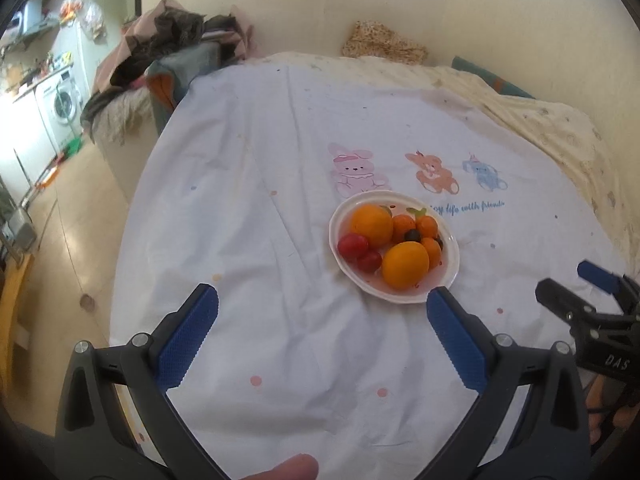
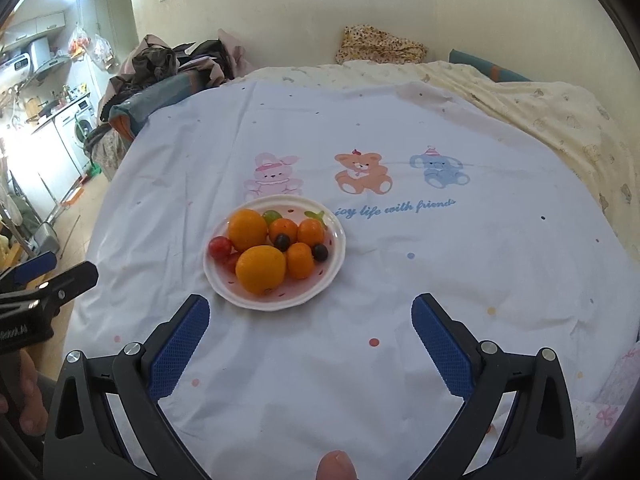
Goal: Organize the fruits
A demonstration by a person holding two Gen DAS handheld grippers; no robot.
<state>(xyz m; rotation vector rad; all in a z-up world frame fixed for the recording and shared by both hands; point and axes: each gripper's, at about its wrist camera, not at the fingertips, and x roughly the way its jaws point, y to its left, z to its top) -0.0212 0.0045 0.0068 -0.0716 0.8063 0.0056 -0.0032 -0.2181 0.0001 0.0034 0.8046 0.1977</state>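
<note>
**A:** Just below the printed pink rabbit (image 2: 272, 176) on the white cotton bedsheet (image 2: 400, 280) sits the glossy white scalloped plate (image 2: 332, 258), already holding every fruit: two big smooth oranges (image 2: 260, 270), small mandarins (image 2: 300, 260), red cherry tomatoes (image 2: 220, 247), dark grapes (image 2: 320, 252).

**B:** Could be sorted, could be pre-sorting. Left hand-held gripper (image 1: 322, 308) and right hand-held gripper (image 2: 310, 314) both spread wide, empty, near the plate's front rim. Round slick skins roll, so pinch gently across the middle.

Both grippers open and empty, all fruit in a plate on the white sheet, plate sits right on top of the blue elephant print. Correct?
Not quite. The plate overlaps the pink rabbit print, not the blue elephant print; the right wrist view shows it. Left gripper and right gripper are open and empty.
</note>
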